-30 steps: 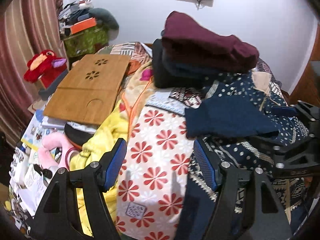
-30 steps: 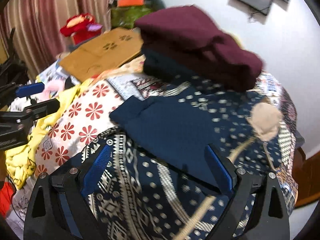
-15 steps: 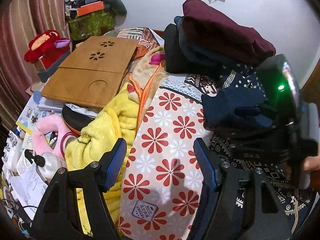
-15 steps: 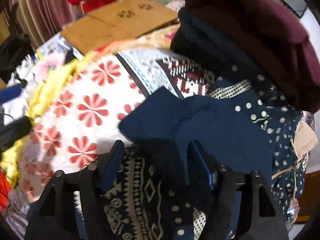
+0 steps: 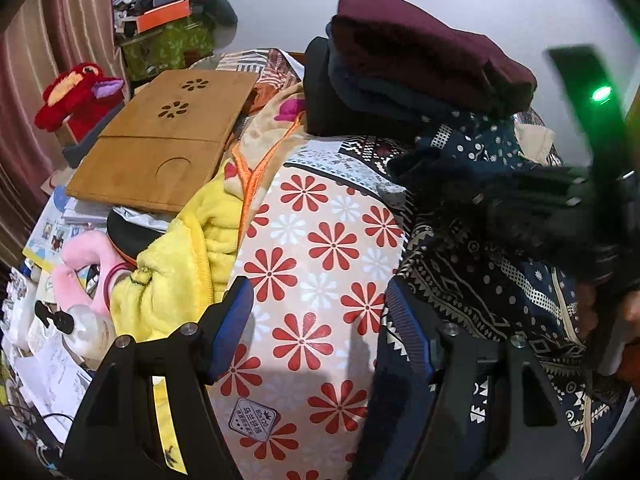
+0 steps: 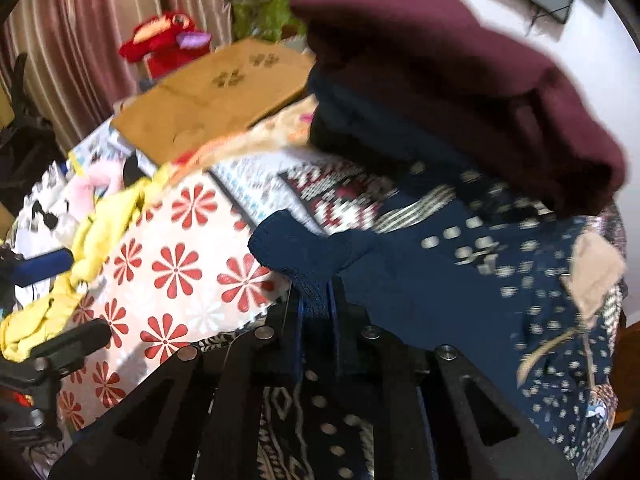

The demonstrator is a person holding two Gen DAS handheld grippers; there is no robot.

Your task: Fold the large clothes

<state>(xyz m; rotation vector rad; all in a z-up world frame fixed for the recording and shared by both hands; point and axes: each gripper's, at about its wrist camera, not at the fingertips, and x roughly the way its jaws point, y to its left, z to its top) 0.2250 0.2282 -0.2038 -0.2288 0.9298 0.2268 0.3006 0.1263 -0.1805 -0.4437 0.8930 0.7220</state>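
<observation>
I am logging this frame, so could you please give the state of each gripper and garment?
Right gripper: shut on navy cloth.
Left gripper: open, empty.
Navy cloth: edge pinched, partly bunched.
Maroon garment: folded, topping the stack.
Yellow fleece: crumpled, unfolded.

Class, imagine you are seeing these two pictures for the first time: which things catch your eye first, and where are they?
The right gripper sits shut on the navy garment at centre. Behind it a maroon garment tops the folded stack. To the left lies the red-flowered cloth, with the left gripper open above it.
</observation>
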